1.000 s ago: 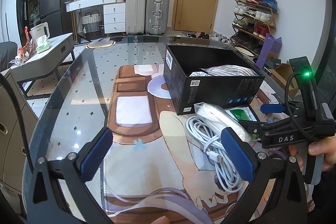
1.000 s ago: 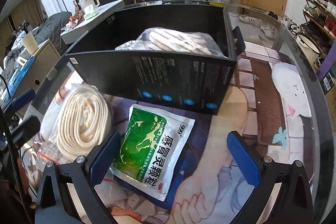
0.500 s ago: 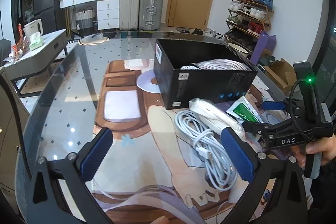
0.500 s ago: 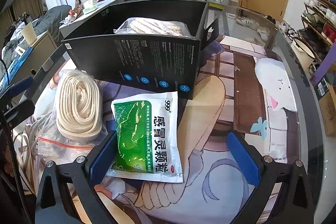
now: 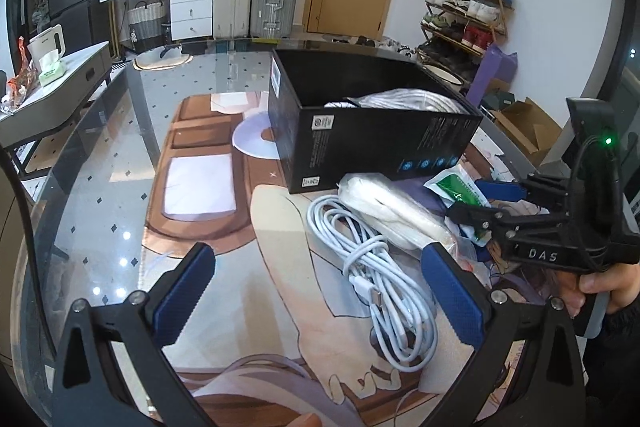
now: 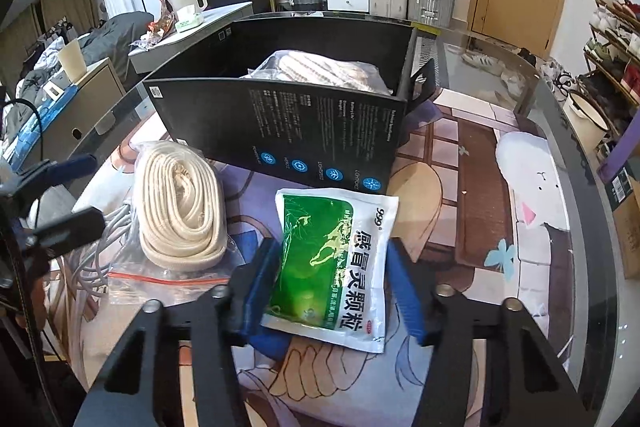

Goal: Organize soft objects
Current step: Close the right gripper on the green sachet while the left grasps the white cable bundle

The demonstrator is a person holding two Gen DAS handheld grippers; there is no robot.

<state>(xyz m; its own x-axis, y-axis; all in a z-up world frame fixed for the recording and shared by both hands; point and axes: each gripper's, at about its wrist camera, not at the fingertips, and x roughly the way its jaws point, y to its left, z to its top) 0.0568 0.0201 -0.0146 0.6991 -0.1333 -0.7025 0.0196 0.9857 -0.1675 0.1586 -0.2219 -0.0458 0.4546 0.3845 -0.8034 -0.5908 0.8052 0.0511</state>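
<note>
The right gripper (image 6: 332,287) has just been closing, and its blue pads now sit against both side edges of the green and white sachet (image 6: 334,259), which lies between them, its near end lifted slightly off the printed mat (image 6: 460,227); the sachet's far end points toward the black box (image 6: 304,131), just short of its front wall; from the left wrist view the same gripper (image 5: 476,197) comes in from the right with the sachet's (image 5: 458,183) corner showing between its fingers. To the left of the sachet lies a bagged coil of cream rope (image 6: 178,211), and beside that a bundle of white cable (image 5: 376,275); another bagged coil (image 6: 320,69) rests inside the box. The left gripper (image 5: 320,297) hangs wide open above the mat with nothing between its pads; the cable lies just inside its right finger (image 5: 452,297).
</note>
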